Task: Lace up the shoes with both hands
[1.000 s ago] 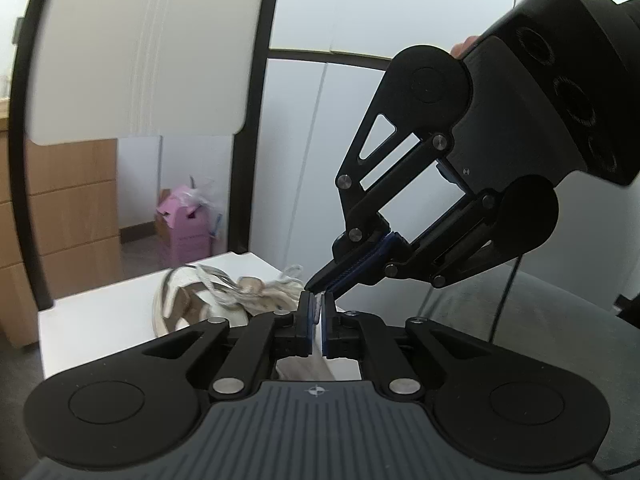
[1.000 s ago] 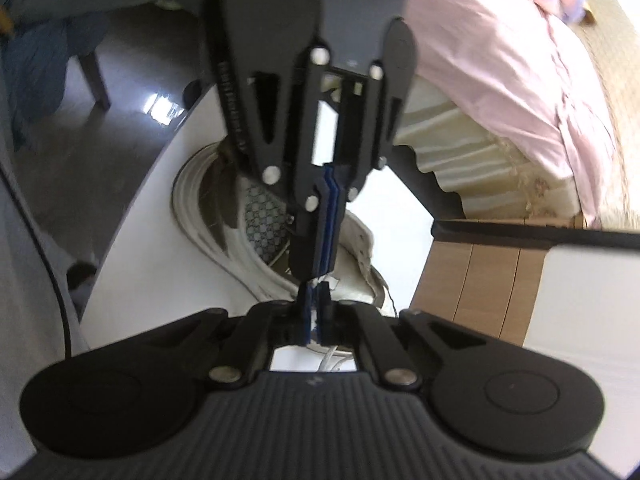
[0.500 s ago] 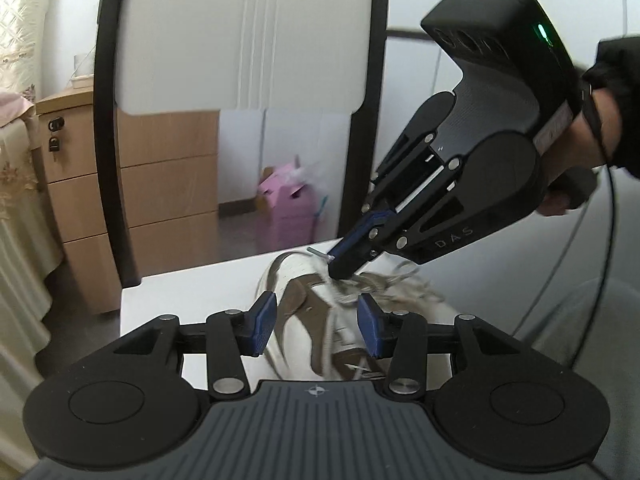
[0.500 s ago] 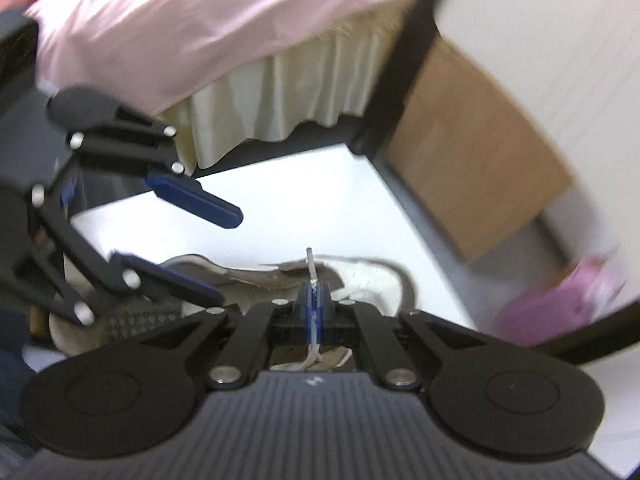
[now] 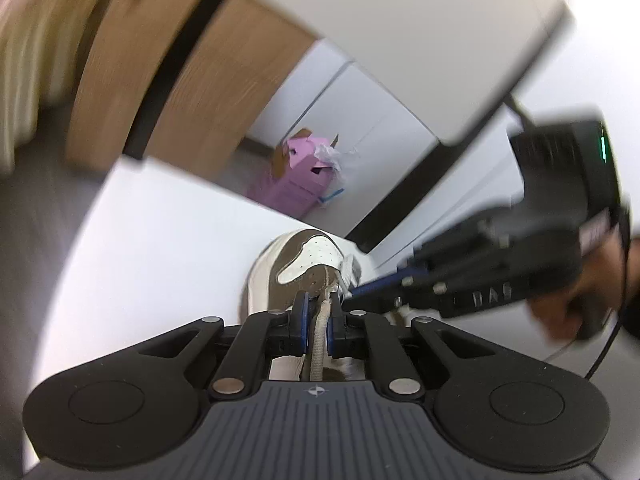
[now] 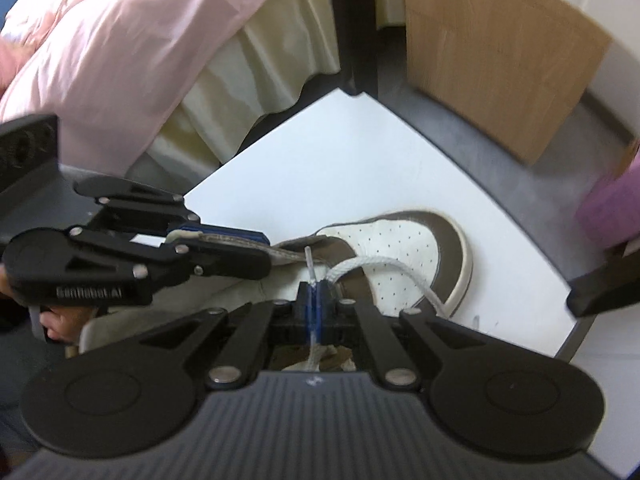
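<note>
Your left gripper point(image 5: 317, 322) has just been closing its jaws, and they're now narrow around the flat beige lace strand point(image 5: 319, 332) that runs lengthways between the pads, straight up towards the sneaker's tongue. Over on the other side, your right gripper point(image 6: 316, 300) has its jaws pinched tight on the white lace point(image 6: 374, 267), the clear aglet point(image 6: 309, 258) poking up just past the tips. The brown-and-white sneaker point(image 6: 404, 248) lies on the white tabletop point(image 6: 360, 160), toe pointing away from both of you, its long axis roughly in line with your left jaws. The white lace loops out to the right of your right jaws and trails off over the toe. The eyelet row sits just ahead of that aglet, so the right hand looks the nearer one to thread, with the tip needing to go forward and slightly left.
</note>
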Demonstrator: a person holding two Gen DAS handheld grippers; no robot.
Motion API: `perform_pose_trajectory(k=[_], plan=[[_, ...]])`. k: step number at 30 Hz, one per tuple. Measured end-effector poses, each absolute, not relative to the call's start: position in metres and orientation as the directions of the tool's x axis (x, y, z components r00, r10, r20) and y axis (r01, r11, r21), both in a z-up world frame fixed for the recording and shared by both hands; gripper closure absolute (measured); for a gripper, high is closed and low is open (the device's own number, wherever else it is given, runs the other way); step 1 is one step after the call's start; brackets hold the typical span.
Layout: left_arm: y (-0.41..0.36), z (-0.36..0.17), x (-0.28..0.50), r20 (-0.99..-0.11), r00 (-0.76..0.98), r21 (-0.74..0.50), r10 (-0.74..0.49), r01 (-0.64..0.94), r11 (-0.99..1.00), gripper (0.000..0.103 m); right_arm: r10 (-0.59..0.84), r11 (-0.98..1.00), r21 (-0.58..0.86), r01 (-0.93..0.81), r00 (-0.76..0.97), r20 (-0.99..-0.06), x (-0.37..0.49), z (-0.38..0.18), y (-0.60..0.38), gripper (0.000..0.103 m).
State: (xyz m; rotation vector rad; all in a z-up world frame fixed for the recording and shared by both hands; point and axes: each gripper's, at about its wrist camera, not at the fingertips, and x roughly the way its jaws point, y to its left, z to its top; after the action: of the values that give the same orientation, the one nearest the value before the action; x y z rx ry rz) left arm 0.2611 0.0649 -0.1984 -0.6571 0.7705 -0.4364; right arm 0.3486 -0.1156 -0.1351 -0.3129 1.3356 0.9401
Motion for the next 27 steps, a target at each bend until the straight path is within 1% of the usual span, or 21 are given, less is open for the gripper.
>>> perform_pose_trajectory(k=[3, 6, 8, 12, 15, 18, 27], plan=[[0.078, -0.211, 0.264, -0.457, 0.629, -0.787, -0.629, 0.043, 0.615, 0.093, 0.382, 0.632, 0.354, -0.689, -0.121, -0.916, 0.360, -0.136, -0.115, 0.100], [0.085, -0.222, 0.266, -0.429, 0.622, -0.841, -0.655, -0.011, 0.541, 0.093, 0.351, 0.640, 0.378, -0.669, -0.184, -0.918, 0.369, -0.138, -0.110, 0.100], [0.087, -0.225, 0.267, -0.422, 0.618, -0.854, -0.663, -0.025, 0.520, 0.093, 0.312, 0.605, 0.355, -0.713, -0.197, -0.929, 0.367, -0.137, -0.101, 0.100], [0.088, -0.227, 0.266, -0.415, 0.615, -0.865, -0.670, -0.038, 0.501, 0.093, 0.216, 0.520, 0.296, -0.801, -0.212, -0.953, 0.358, -0.133, -0.081, 0.100], [0.089, -0.226, 0.265, -0.417, 0.613, -0.862, -0.671, -0.034, 0.505, 0.093, 0.175, 0.492, 0.289, -0.822, -0.231, -0.957, 0.356, -0.138, -0.070, 0.100], [0.088, -0.225, 0.266, -0.419, 0.614, -0.860, -0.669, -0.031, 0.510, 0.093, 0.165, 0.506, 0.283, -0.815, -0.231, -0.959, 0.356, -0.142, -0.067, 0.100], [0.083, -0.220, 0.268, -0.433, 0.614, -0.839, -0.660, -0.007, 0.544, 0.093, 0.198, 0.596, 0.324, -0.735, -0.257, -0.946, 0.367, -0.150, -0.078, 0.100]])
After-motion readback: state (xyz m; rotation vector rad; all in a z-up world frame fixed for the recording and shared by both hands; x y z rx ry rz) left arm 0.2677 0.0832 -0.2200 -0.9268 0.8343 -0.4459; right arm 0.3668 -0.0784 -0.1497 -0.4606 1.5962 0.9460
